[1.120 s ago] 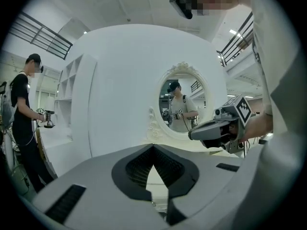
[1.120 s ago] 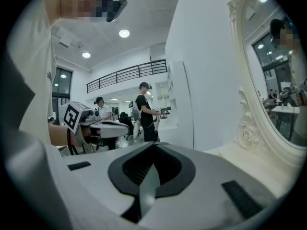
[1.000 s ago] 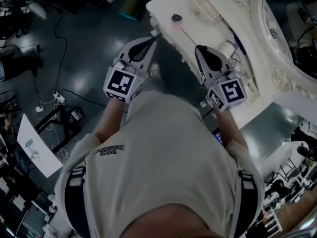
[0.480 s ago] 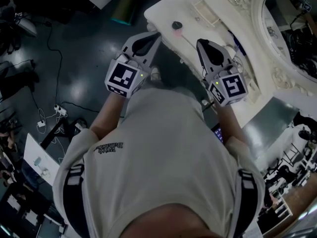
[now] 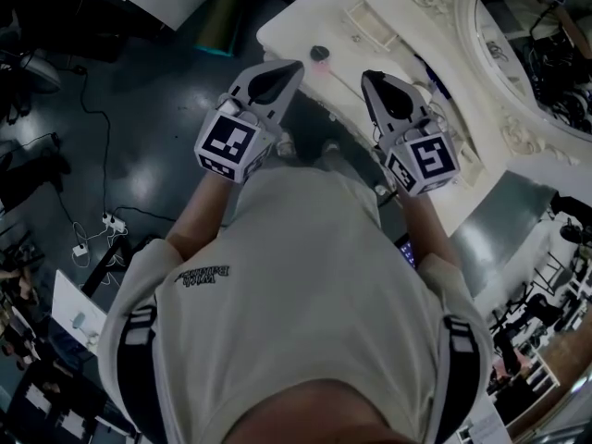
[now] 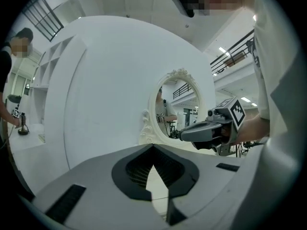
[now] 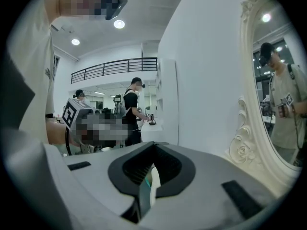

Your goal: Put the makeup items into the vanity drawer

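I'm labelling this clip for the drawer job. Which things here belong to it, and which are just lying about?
Job: vanity; round dark item on it; left gripper and right gripper, both shut.
Lying about: teal roll, power strip, both on the floor.

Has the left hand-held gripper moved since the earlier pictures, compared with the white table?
Yes. The left hand-held gripper came forward, nearer the edge of the white table and the small dark round item.

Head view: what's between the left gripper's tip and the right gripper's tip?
In the head view, between left gripper and right gripper lies only vanity top, with a small pink thing near its edge.
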